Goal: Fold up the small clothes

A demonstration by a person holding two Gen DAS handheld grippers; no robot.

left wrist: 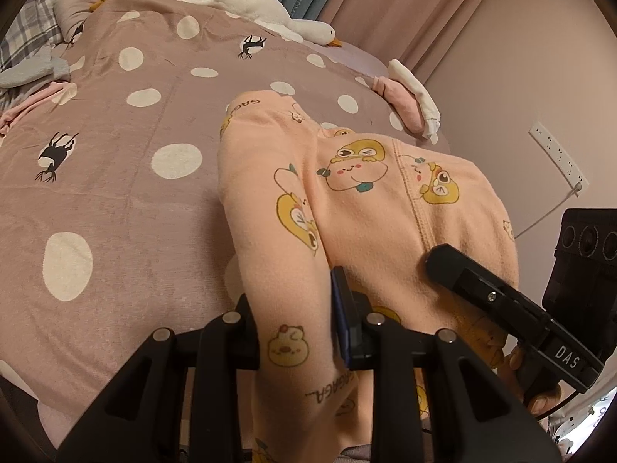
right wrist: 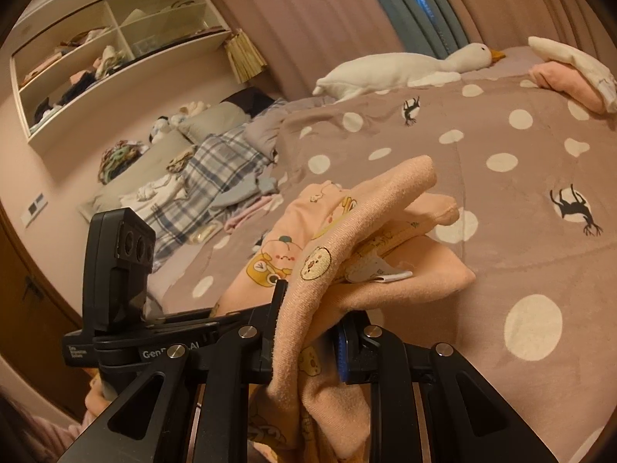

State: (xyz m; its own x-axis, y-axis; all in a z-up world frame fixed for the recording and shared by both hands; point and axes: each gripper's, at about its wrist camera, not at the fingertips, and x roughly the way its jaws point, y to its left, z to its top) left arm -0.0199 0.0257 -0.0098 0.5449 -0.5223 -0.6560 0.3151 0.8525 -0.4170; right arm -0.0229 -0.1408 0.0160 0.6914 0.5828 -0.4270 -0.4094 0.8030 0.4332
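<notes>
A small peach garment [left wrist: 370, 200] printed with cartoon animals lies partly lifted over the mauve polka-dot bedspread [left wrist: 115, 146]. My left gripper [left wrist: 297, 332] is shut on a fold of it near the camera. My right gripper [right wrist: 308, 332] is shut on another bunched edge of the same garment [right wrist: 347, 231], with a white care label [right wrist: 385, 274] sticking out. The right gripper also shows in the left wrist view [left wrist: 501, 293], at the lower right over the cloth. The left gripper's body shows in the right wrist view [right wrist: 123, 270], at the left.
A white goose plush [left wrist: 246, 0] lies at the far edge of the bed. Folded pink and white clothes [left wrist: 412, 96] sit at the bed's right corner. A plaid blanket and loose clothes [right wrist: 200, 177] lie near the pillows. Wall shelves [right wrist: 96, 58] hang beyond. A power strip [left wrist: 559, 154] is on the wall.
</notes>
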